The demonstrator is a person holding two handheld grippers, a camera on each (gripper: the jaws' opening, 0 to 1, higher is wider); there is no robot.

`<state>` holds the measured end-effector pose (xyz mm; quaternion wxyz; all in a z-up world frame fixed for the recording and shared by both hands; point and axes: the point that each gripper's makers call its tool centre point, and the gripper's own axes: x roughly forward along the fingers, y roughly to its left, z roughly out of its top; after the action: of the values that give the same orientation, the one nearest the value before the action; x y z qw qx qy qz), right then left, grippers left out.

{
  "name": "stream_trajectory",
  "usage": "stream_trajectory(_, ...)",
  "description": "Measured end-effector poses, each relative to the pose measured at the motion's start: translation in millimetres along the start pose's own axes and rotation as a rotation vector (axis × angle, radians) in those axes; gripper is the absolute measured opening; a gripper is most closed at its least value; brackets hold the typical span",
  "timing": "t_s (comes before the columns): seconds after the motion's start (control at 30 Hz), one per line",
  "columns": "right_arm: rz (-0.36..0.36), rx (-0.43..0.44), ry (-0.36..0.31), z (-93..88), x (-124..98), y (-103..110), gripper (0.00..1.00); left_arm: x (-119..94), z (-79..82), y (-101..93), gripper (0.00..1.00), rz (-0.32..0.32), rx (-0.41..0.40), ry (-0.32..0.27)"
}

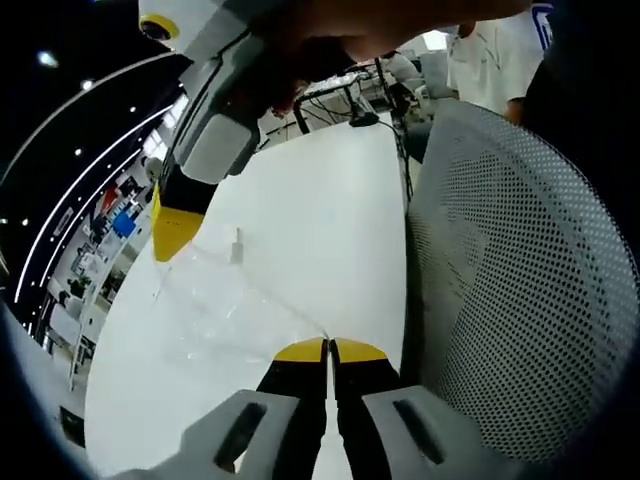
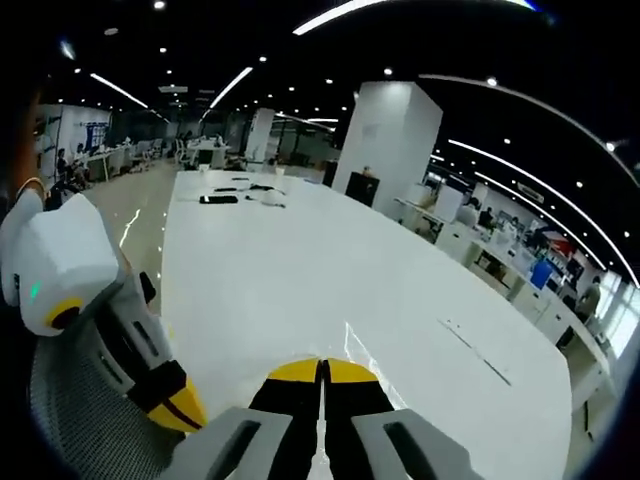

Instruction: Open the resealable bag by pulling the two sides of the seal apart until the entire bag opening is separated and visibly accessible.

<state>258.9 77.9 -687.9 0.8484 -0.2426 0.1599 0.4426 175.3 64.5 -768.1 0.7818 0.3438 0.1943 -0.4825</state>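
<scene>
A clear resealable bag (image 1: 225,305) hangs stretched above the white table (image 1: 320,210) in the left gripper view. My left gripper (image 1: 328,350) is shut on the bag's near edge, its yellow tips pressed together. The right gripper (image 1: 168,240) comes in from the upper left and its yellow tip meets the bag's far edge. A small white tab (image 1: 237,245) sits on the film near that tip. In the right gripper view my right gripper (image 2: 322,372) is shut, with a faint strip of clear film (image 2: 348,340) just beyond its tips. The left gripper (image 2: 175,405) shows at lower left.
A white mesh chair back (image 1: 520,280) stands close on the right of the left gripper view. A person in a white shirt (image 1: 495,60) stands beyond the table, near cables and a stand (image 1: 350,105). The long table (image 2: 300,270) carries small dark items (image 2: 218,199) at its far end.
</scene>
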Motion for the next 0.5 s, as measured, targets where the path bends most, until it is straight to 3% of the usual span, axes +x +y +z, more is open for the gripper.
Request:
stream_trajectory(0.17, 0.011, -0.029, -0.011, 4.9, -0.9, 1.2, 0.0, 1.4, 4.0, 2.9, 0.0, 0.009, -0.021, -0.014)
stream_trajectory(0.23, 0.048, 0.003, -0.01, 3.1, 0.4, 8.9, 0.0, 2.6, -5.8, 3.2, 0.0, 0.02, 0.004, 0.05)
stream_trajectory(0.27, 0.046, 0.015, -0.012, 2.2, 0.6, 9.8, 0.0, 2.9, -4.0, 0.6, 0.0, 0.015, 0.003, 0.035)
stream_trajectory(0.4, 0.066, 0.001, 0.023, -13.3, 6.4, 21.1, 0.0, 2.8, -5.9, -6.9, 0.0, -0.008, -0.03, 0.027)
stream_trajectory(0.5, 0.094, -0.047, 0.062, -30.1, 12.3, 32.1, 0.0, 3.8, -17.9, -8.5, 0.0, -0.003, -0.033, 0.076)
